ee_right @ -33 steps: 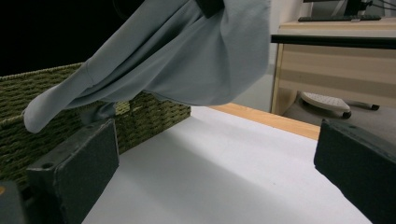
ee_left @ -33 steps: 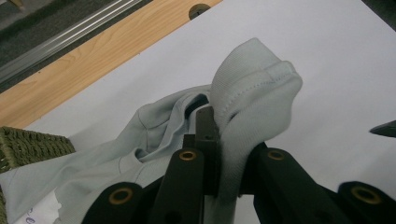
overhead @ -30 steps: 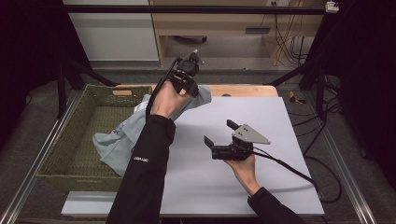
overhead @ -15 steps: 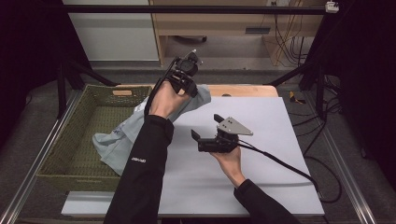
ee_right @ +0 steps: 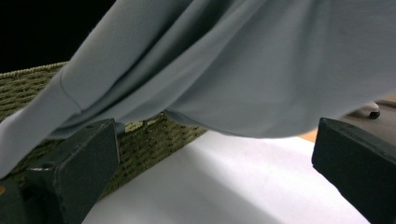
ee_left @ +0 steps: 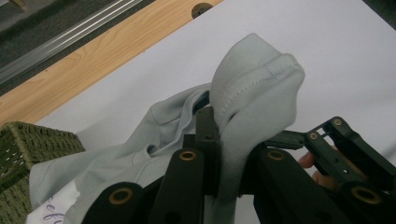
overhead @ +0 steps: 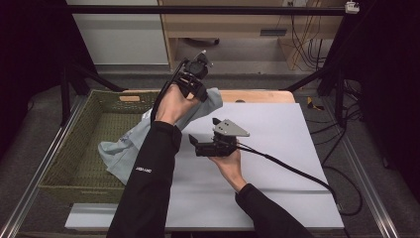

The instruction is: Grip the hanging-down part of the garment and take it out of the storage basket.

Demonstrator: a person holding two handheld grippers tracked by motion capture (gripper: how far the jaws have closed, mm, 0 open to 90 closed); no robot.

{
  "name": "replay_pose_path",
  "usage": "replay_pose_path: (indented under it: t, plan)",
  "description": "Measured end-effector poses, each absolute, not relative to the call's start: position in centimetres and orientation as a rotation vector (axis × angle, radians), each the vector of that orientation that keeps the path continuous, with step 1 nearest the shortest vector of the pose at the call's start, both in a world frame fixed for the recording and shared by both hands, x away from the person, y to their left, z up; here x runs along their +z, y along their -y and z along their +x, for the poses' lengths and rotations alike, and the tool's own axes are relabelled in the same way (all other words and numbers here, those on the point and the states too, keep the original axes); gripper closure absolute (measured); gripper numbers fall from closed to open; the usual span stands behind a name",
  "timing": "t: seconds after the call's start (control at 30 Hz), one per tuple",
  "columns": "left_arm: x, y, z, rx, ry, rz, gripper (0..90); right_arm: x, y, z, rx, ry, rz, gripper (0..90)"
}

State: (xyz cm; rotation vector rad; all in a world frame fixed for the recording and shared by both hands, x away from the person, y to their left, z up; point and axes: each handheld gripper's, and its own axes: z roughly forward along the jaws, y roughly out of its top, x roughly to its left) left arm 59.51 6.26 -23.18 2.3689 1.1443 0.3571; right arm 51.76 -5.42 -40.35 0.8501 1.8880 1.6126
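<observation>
A light grey-blue garment (overhead: 128,144) hangs from my left gripper (overhead: 197,91), which is raised over the table's far left and shut on a fold of the cloth. The lower part drapes over the rim of the green woven basket (overhead: 74,148). In the left gripper view the jaws pinch the garment's (ee_left: 252,79) stitched hem. My right gripper (overhead: 204,131) is held low over the white table, pointing left at the hanging cloth, jaws open and holding nothing. Seen from the right gripper (ee_right: 217,128), the garment (ee_right: 233,70) hangs just ahead, above the wide-set jaws.
The white tabletop (overhead: 277,148) stretches to the right and front. A wooden edge (overhead: 257,95) runs along its far side. The right gripper's cable (overhead: 292,171) trails off the right side. Metal rails and dark stands flank the table.
My right gripper has moved left across the table, closer to the hanging garment. The left gripper and the cloth have stayed put.
</observation>
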Motion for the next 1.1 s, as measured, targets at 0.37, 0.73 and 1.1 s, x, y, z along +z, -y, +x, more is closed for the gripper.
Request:
replay_pose_path:
  t: [0.37,0.73,1.1]
  plan:
    - [-23.2,-6.3,59.3,0.362,-1.141,2.375,82.7,-40.6,3.4,53.7,1.622,-1.877,0.861,1.8]
    - [-23.2,-6.7,59.1,0.368,-1.143,2.378,82.7,-41.3,1.3,55.7,1.639,-1.878,0.909,3.8]
    - [-22.9,-7.2,58.8,0.381,-1.15,2.373,82.7,-40.3,-0.1,55.3,1.684,-1.909,0.967,44.5]
